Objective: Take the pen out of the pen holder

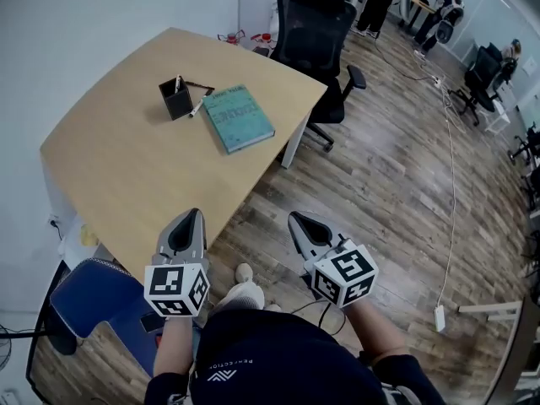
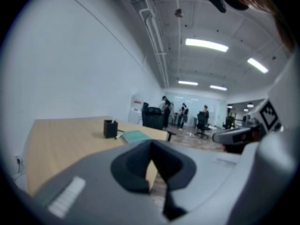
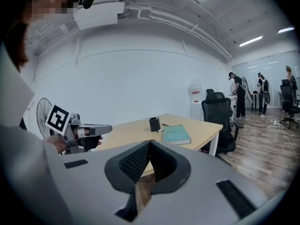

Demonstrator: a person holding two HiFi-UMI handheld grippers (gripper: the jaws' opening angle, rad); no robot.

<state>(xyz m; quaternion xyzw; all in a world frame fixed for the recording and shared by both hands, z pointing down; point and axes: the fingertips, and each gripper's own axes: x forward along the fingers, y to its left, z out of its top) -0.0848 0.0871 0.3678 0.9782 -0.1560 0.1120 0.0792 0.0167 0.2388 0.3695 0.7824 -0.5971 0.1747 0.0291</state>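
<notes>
Left tool [image 1: 196,216] jaws together, nothing between them; right tool [image 1: 296,218] same, pressed shut and empty. Both held low at 6 o'clock of the head view, tips pointing to 12, marker cubes toward the person. Left tool tip sits over the near edge of the worktop [image 1: 126,163]; right tool is off it, over the wood floor [image 1: 380,184]. Black pen holder [image 1: 175,100] stands upright at 11 o'clock on the worktop, well apart from both tools. White pen [image 1: 177,83] is in the holder, top sticking out, not taken out. Second pen [image 1: 198,105] lies flat on the worktop at the holder's 3 o'clock, between holder and teal book [image 1: 238,118]. Thin dark stick-like item at the holder's 2 o'clock, too small to tell what. Book lies flat at the holder's 4 o'clock, near the worktop's right edge. Black office chair [image 1: 316,28] at 1 o'clock past the worktop. Blue seat [image 1: 89,298] at 8 o'clock beside the left hand. People standing far off at 1 o'clock.
</notes>
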